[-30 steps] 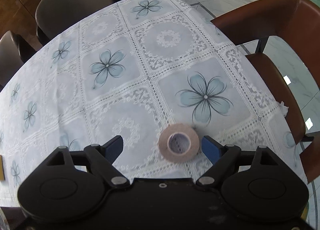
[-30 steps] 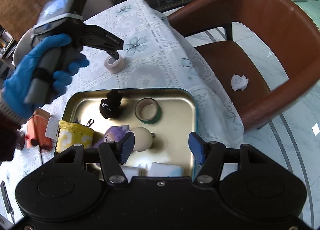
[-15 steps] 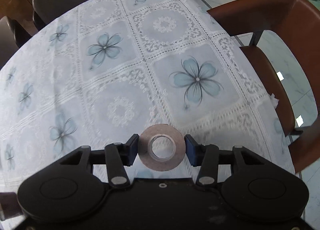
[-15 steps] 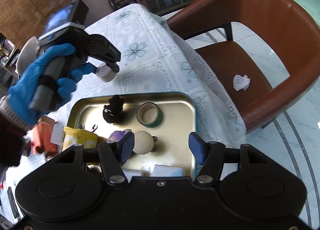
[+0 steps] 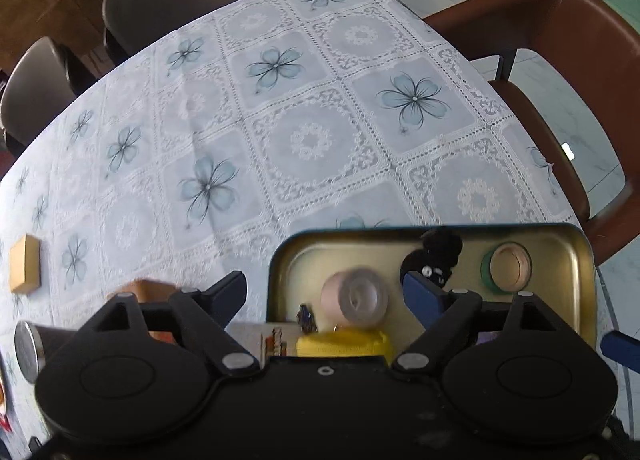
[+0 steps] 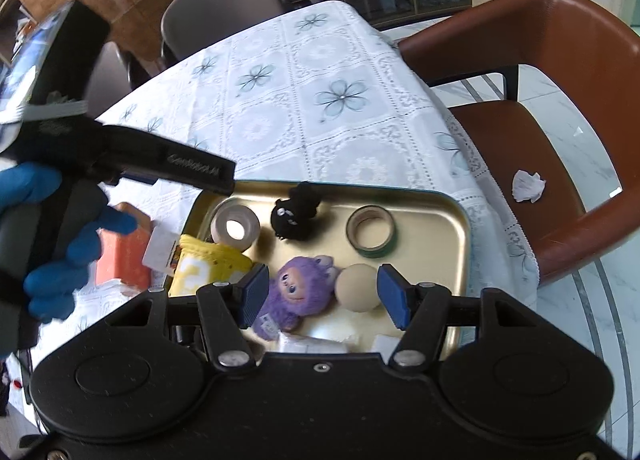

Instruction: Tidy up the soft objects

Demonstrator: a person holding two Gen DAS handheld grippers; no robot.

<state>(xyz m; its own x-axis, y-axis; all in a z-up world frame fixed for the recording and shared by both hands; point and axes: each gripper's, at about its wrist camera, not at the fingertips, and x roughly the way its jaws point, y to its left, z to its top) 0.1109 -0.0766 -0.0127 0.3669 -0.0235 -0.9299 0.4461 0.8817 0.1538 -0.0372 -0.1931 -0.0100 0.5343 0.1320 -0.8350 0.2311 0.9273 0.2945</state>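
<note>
While the L gripper [image 5: 323, 294] hangs over the tray's [image 6: 460, 220] 9 o'clock end, its jaws stand wide w/ nothing pinched; the beige tape [image 6: 235, 227] sits on edge inside the tray, blurred in the L wrist view [image 5: 354, 297], apart from both pads. Gloved L hand [image 6: 52, 244] wraps the handle at 9 o'clock in the R wrist view.

R gripper [image 6: 318, 292] also spread, empty, hovering over the tray's 6 o'clock side; purple plush [image 6: 294, 290] and cream ball [image 6: 357, 287] show between its pads but untouched.

Tray contents, R wrist view:
- black plush [image 6: 296, 216] at 12 o'clock, just beside the beige tape
- green tape [image 6: 372, 230] at 2 o'clock, lying flat
- yellow pouch [image 6: 208, 266] at 9 o'clock, draped over the rim
- white packets along the 6 o'clock edge, partly hidden by the gripper body

Outside tray: orange block [image 6: 124, 256] just off its 9 o'clock side on the cloth [image 6: 320, 128]; tan block [image 5: 25, 269] well apart at 9 o'clock in the L wrist view. Brown chair [image 6: 560, 100] at 3 o'clock w/ crumpled paper [image 6: 528, 185] on the seat.
</note>
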